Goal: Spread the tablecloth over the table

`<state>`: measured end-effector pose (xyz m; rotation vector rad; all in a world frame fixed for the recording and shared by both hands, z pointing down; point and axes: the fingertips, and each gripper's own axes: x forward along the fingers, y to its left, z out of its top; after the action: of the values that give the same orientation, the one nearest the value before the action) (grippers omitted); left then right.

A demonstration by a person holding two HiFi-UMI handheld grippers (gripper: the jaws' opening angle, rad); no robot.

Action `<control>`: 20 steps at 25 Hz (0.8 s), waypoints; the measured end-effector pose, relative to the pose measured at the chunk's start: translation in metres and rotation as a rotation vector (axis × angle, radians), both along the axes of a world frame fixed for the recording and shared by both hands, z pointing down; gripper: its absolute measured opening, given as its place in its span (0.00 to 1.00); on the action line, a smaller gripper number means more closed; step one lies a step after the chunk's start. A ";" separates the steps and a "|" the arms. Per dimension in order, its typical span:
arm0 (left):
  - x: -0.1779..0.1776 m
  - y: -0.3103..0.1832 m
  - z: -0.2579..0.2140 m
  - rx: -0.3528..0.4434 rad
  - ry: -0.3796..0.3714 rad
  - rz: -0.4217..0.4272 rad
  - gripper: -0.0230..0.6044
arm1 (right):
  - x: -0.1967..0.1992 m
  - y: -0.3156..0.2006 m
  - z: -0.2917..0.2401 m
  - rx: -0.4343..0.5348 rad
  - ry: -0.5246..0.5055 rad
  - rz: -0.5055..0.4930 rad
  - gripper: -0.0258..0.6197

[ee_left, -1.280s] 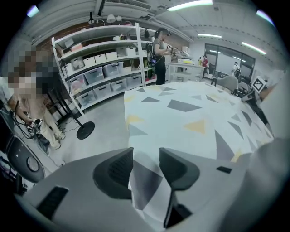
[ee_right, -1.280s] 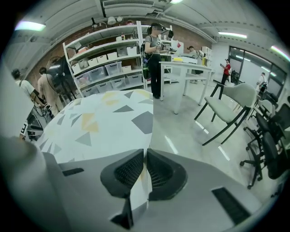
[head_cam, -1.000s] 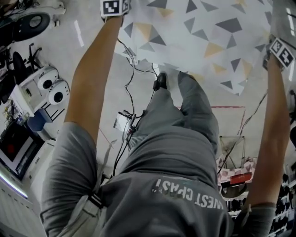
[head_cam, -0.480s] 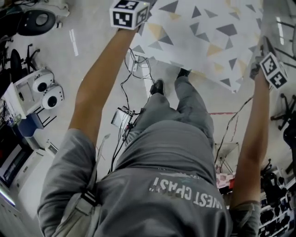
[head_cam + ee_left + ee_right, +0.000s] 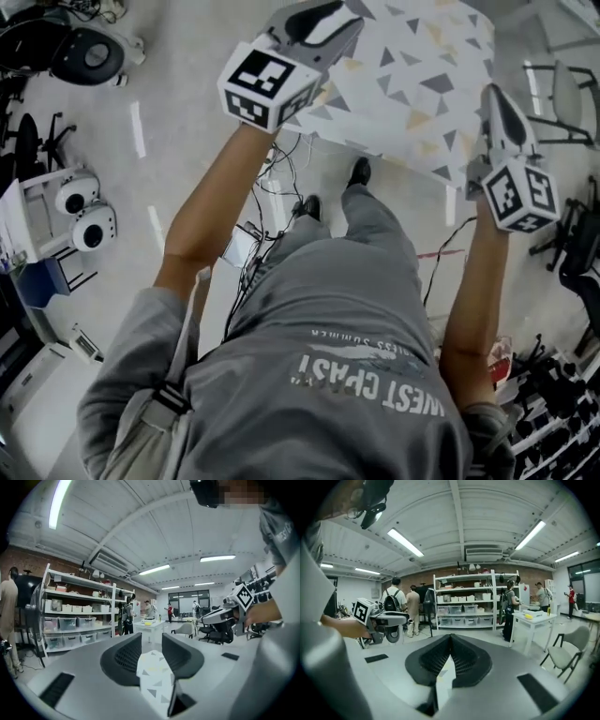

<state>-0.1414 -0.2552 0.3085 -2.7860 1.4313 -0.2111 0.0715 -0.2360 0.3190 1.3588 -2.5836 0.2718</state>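
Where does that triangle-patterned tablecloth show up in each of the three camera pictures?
Head view: the tablecloth fills the top of the picture, right of centre.
Left gripper view: a folded bit of it at bottom centre.
Right gripper view: a thin sliver of it at bottom centre.
Shared landmark: the white storage shelves, at the left in the left gripper view and in the centre in the right gripper view; the head view does not show them.

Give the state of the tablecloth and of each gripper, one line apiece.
tablecloth: held up in the air, stretched between both grippers, not yet laid down.
left gripper: gripping a bunched cloth edge; its jaws have just been closing on it.
right gripper: jaws together, pinching the cloth's edge.
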 end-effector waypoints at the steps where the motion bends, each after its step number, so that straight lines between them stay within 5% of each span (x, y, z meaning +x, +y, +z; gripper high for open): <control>1: 0.004 0.012 -0.013 0.016 0.006 0.010 0.24 | -0.008 0.012 -0.015 0.020 -0.007 -0.010 0.06; 9: 0.033 0.122 -0.116 0.230 0.029 0.104 0.16 | -0.078 0.112 -0.113 0.210 0.062 -0.154 0.05; 20: 0.042 0.209 -0.156 0.277 0.019 0.157 0.15 | -0.088 0.186 -0.168 0.294 0.072 -0.167 0.05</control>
<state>-0.0990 -0.0467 0.1520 -2.6593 1.1373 0.0140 -0.0164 -0.0496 0.1507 1.1991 -2.7348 -0.1879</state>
